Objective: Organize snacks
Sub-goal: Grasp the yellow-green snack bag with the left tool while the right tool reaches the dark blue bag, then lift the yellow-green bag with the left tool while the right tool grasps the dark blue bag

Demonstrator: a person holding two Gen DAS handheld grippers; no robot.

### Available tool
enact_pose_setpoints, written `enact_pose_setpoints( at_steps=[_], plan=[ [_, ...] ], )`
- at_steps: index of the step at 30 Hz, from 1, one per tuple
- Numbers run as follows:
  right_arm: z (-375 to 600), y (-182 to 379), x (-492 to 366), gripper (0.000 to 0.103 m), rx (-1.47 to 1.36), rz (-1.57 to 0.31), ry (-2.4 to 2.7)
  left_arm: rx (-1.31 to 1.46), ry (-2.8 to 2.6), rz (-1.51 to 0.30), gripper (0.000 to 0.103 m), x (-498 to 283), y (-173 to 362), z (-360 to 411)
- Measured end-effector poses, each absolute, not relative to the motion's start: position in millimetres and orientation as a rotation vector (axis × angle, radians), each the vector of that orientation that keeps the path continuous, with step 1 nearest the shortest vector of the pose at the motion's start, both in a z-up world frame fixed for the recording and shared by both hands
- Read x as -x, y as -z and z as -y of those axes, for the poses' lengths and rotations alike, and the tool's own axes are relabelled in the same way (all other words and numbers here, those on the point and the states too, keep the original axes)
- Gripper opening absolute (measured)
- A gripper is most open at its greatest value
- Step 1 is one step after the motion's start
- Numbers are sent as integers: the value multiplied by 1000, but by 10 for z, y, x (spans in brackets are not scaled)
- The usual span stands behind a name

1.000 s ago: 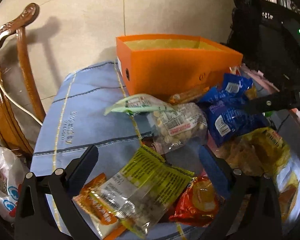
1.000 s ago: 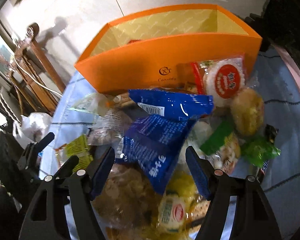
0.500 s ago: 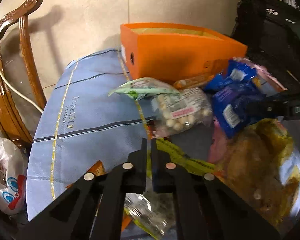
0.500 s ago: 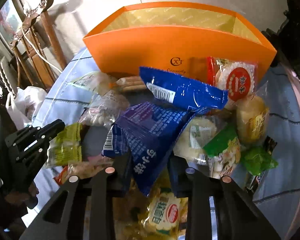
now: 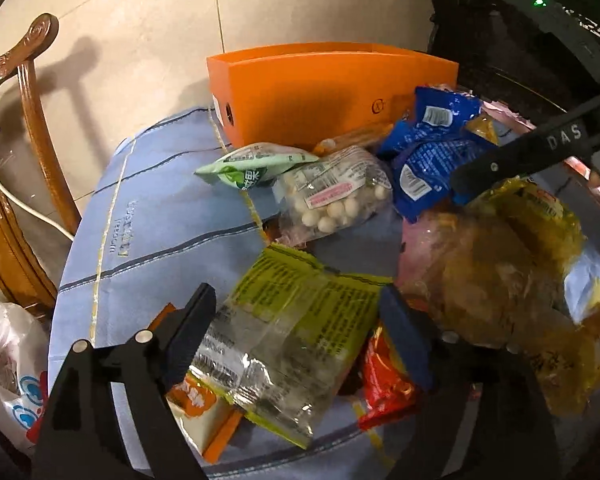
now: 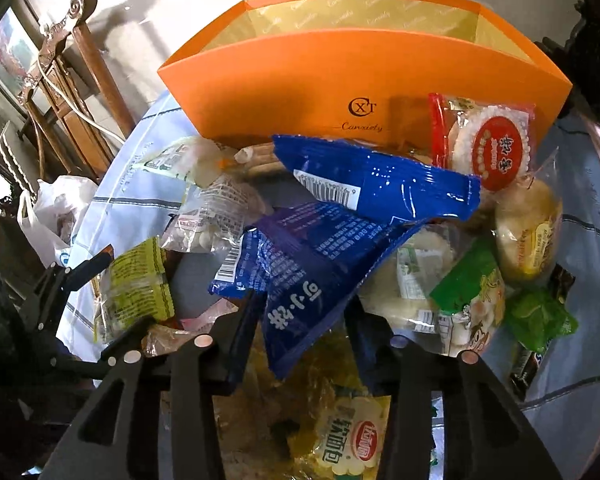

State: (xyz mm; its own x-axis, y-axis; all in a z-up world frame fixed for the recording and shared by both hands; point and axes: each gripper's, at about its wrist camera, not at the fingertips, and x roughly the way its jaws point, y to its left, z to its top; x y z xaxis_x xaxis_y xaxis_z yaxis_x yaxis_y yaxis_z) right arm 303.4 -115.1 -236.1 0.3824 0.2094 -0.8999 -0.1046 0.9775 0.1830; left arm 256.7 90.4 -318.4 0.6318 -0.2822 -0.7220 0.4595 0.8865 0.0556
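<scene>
A pile of snack packets lies on a blue cloth [image 5: 160, 232] in front of an orange box [image 5: 324, 88], which also shows in the right wrist view [image 6: 300, 80]. My left gripper [image 5: 296, 320] is open, its jaws on either side of a yellow-green clear packet [image 5: 284, 332]. My right gripper [image 6: 300, 320] has its jaws close on either side of a dark blue packet [image 6: 312, 264], whose corner hangs between them. A lighter blue packet [image 6: 380, 180] lies behind it. The right gripper's arm [image 5: 540, 152] crosses the left wrist view.
A bag of white balls [image 5: 332, 196], a pale green packet [image 5: 252, 164], a red packet [image 5: 384, 384] and a big yellow bag [image 5: 508, 280] lie around. A red-and-white cake packet [image 6: 488, 140] leans on the box. A wooden chair [image 5: 24, 128] and a white plastic bag [image 5: 8, 368] stand left.
My left gripper was open, shut half a second ago, and is open again around the yellow-green packet. My right gripper closed in on the dark blue packet and lifted it slightly.
</scene>
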Motion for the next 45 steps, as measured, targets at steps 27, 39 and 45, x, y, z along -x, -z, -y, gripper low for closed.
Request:
enact_pose_setpoints(
  at_steps=[27, 39, 45],
  plan=[
    [1200, 2307, -2944, 35, -82, -1124, -197, -117, 429, -792, 47, -2610, 3029, -998],
    [1342, 2239, -2876, 24, -187, -1087, -252, -55, 473, -807, 38, -2610, 2970, -1055],
    [1394, 2135, -2801, 22, -217, -1060, -265, -19, 502, -782, 35, -2565, 2866, -1067]
  ],
)
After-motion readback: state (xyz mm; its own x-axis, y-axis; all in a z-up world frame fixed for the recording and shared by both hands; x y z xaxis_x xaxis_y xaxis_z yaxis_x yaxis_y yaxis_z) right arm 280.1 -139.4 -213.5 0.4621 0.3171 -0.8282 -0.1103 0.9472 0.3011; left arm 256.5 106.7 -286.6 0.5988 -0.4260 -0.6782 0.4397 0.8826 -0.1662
